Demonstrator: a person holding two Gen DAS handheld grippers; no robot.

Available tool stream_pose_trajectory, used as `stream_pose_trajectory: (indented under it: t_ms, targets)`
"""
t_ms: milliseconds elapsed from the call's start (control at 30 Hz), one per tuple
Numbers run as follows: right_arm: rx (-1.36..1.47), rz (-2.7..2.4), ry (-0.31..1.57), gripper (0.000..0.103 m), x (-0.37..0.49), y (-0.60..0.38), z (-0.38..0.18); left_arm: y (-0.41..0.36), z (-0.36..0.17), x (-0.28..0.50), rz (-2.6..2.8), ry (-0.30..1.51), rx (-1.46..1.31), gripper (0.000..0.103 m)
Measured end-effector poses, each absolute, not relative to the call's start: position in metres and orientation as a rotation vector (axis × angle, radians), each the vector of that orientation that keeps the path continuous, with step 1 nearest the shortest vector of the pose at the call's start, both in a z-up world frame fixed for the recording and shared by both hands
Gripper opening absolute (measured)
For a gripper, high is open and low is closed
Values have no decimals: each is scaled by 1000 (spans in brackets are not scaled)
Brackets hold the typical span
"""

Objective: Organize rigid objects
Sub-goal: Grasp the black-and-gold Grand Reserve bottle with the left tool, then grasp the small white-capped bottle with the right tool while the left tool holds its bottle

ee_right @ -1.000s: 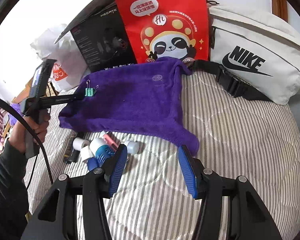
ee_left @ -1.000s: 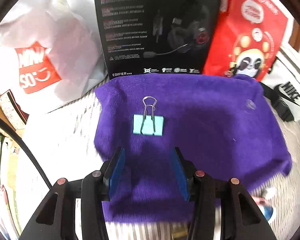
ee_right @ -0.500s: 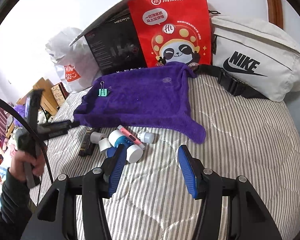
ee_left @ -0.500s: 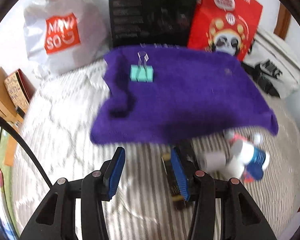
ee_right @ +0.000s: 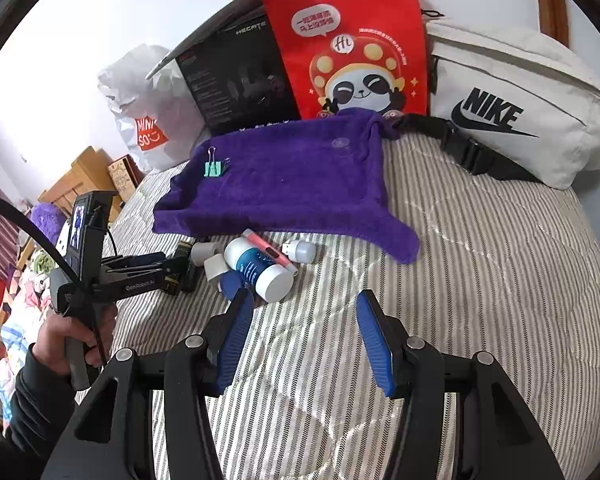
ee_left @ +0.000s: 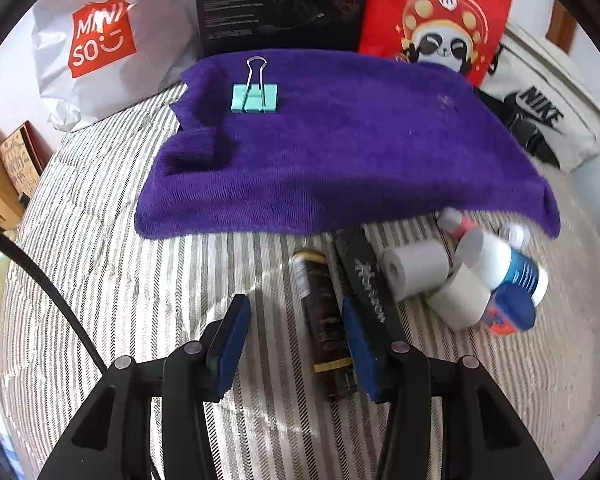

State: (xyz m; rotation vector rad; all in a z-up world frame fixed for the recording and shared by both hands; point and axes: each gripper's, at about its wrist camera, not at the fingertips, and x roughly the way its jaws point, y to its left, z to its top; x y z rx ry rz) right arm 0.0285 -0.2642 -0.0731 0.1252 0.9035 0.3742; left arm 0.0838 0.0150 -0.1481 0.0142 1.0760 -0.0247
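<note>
A teal binder clip [ee_left: 255, 96] lies on the far left part of a purple towel [ee_left: 340, 148] on the striped bed; it also shows in the right wrist view [ee_right: 214, 168]. In front of the towel lies a heap: a dark tube [ee_left: 325, 320], a black flat case [ee_left: 370, 284], two white rolls [ee_left: 414, 270], a white and blue bottle [ee_right: 258, 270], a pink pen [ee_right: 268, 251] and a small white cap piece [ee_right: 300, 251]. My left gripper [ee_left: 296, 344] is open, low over the dark tube. My right gripper [ee_right: 304, 338] is open and empty, just before the bottle.
Behind the towel stand a white Miniso bag [ee_left: 104, 40], a black headset box [ee_left: 280, 0], a red panda bag [ee_right: 348, 48] and a white Nike waist bag [ee_right: 512, 108]. Wooden furniture [ee_right: 80, 176] stands off the bed's left side.
My left gripper has pulled back from the binder clip and towel, and now hangs over the heap of objects. My right gripper has drawn back a little. Both stay open.
</note>
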Motion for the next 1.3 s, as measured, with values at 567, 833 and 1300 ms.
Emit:
stream_pose_trajectory:
  t_ms: [567,833,1300]
  targets:
    - [98,385,955,53,34,-256,-92,17,-147,72,-78,1016,91,28]
    - [104,378,976,53,41,-254,-101,18,-147,79,-106,998,79,23]
    - [57,386,948,53,68,-233,-110,34,-146,68,-73,1003,37,23]
